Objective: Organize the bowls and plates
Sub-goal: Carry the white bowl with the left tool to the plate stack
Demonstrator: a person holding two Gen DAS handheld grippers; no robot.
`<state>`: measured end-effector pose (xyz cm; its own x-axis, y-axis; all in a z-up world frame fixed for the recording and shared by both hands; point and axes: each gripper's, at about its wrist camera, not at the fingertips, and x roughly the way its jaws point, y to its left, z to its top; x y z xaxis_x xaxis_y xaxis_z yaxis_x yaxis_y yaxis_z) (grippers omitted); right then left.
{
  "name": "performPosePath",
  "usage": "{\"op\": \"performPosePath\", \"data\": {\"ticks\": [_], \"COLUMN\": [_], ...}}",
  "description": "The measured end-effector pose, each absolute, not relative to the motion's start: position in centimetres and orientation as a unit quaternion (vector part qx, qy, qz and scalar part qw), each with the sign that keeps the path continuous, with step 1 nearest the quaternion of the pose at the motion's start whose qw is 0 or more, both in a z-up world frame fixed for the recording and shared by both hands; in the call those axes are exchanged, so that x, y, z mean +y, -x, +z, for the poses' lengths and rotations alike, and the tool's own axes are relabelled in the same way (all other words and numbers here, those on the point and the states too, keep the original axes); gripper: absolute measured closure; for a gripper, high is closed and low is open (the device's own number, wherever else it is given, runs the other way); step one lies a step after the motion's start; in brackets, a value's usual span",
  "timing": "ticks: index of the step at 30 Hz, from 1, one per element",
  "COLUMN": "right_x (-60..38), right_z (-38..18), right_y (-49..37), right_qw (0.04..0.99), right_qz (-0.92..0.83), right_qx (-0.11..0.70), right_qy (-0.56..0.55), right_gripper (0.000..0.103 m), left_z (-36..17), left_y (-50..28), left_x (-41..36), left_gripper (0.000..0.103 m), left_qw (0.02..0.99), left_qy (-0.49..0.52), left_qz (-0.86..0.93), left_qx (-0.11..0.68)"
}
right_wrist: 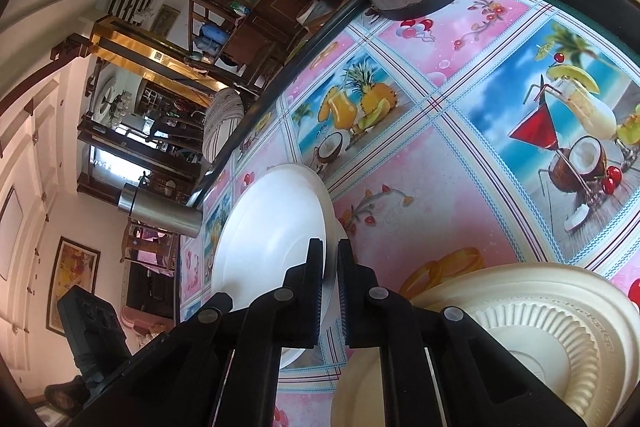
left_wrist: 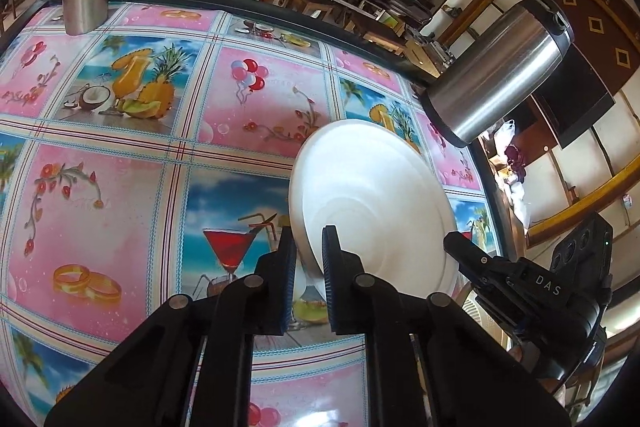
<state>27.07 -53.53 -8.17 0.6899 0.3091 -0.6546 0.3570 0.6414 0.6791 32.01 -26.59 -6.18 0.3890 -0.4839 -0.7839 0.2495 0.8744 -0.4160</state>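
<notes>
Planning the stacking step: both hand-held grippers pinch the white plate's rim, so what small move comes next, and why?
Probably lift it slightly, level, toward the ribbed cream plates. The left hand-held gripper and right hand-held gripper clamp opposite rims of the white plate.

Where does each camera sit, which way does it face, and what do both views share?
Left wrist: on the left gripper, facing down its fingers clamped on the white plate; the right gripper shows beside.
Right wrist: on the right gripper, clamped on the plate's opposite rim; ribbed plates nearby.
Shared: plate, patterned tablecloth, steel flask.
</notes>
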Motion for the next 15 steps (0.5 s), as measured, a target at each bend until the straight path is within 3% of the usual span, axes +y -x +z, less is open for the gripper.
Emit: {"op": "performPosePath", "data": {"ticks": [15], "right_x": [-52.6], "right_z": [-7.7], "right_y": [-27.0], "right_qw": [0.820], "right_qz": [-0.004], "right_qx": [0.393], "right_qy": [-0.417], "right_gripper": [0.096], "left_z": [-6.4], "left_y": [-31.3], "left_x": [-25.0], "left_gripper": [0.093], "left_qw": [0.824], "left_qy": [0.126], "left_qz": [-0.210], "left_qx": [0.510]}}
